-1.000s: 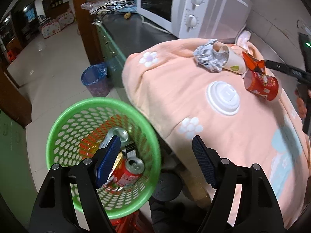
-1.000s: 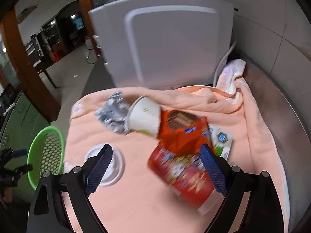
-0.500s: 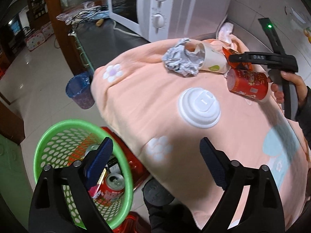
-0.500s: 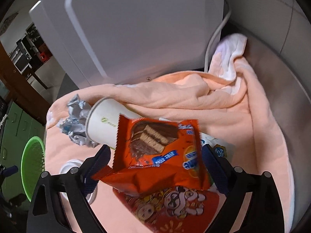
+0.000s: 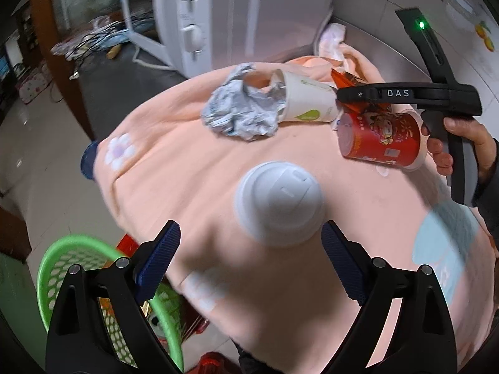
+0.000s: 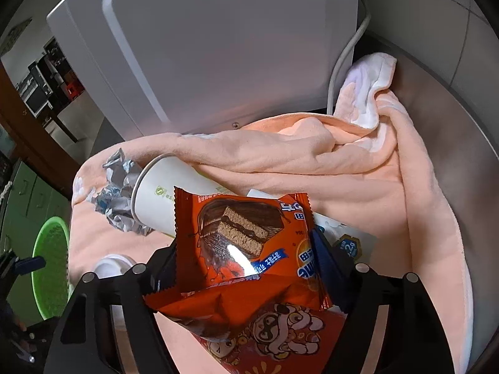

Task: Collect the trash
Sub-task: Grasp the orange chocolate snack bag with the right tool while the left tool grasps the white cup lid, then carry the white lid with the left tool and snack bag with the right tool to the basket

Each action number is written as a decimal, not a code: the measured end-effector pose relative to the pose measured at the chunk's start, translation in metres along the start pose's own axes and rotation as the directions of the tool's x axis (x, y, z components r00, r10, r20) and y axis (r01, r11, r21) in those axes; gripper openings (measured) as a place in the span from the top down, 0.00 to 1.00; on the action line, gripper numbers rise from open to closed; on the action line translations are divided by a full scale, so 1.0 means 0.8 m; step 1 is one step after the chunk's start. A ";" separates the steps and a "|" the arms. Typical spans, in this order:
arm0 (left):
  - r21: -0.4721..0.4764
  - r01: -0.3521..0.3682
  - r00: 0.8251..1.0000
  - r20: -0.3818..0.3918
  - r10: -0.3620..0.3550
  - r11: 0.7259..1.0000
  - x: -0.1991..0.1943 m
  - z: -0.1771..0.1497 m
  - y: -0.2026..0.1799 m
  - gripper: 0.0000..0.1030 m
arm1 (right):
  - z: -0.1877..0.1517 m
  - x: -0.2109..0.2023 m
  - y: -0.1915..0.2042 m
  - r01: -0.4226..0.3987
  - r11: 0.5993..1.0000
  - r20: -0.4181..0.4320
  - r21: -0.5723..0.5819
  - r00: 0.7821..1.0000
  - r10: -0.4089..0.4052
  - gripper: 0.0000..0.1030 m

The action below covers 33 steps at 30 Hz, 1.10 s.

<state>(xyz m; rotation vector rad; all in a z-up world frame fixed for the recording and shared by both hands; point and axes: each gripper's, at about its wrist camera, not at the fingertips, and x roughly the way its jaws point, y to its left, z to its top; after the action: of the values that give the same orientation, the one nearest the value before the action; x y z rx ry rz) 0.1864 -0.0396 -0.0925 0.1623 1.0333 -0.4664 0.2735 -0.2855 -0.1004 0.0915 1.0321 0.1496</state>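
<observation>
Trash lies on a peach blanket [image 5: 174, 168]: a white plastic lid [image 5: 279, 207], crumpled foil [image 5: 241, 110], a white paper cup [image 5: 307, 101] on its side, and a red printed cup [image 5: 379, 140]. My left gripper [image 5: 251, 258] is open just short of the lid. My right gripper [image 6: 240, 268] has its fingers on both sides of an orange snack wrapper [image 6: 243, 243], which lies above the red cup [image 6: 271, 339]. In the left wrist view it [image 5: 343, 95] reaches over the red cup. A green basket [image 5: 78, 268] stands below the counter at left.
A white microwave [image 5: 218, 15] stands behind the blanket, its back [image 6: 218, 46] close ahead of the right gripper, with a grey cable [image 6: 343, 59]. A white leaflet [image 6: 352, 243] lies under the wrapper. The steel counter [image 6: 452, 109] runs along the right wall.
My left gripper moved from over the green basket up to the white lid. My right gripper moved forward to the orange wrapper and its fingers closed in on it.
</observation>
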 end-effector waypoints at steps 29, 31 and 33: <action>0.104 -0.055 0.996 -0.064 0.062 0.993 0.081 0.020 -0.050 0.23 | -0.022 -0.091 0.013 -0.110 0.994 0.164 -0.012 0.980 0.111 0.35; 0.103 -0.051 0.997 -0.058 0.057 0.993 0.079 0.017 -0.051 0.24 | -0.025 -0.097 0.016 -0.116 0.993 0.172 -0.014 0.978 0.116 0.35; 0.101 -0.048 0.997 -0.051 0.054 0.994 0.076 0.015 -0.052 0.24 | -0.028 -0.101 0.017 -0.120 0.993 0.176 -0.016 0.977 0.121 0.35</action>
<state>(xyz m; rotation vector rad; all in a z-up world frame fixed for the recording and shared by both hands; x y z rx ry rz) 0.2032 -0.0988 -0.1349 0.2914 1.0563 -0.4697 0.2123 -0.2853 -0.0410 0.1601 0.8485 0.2502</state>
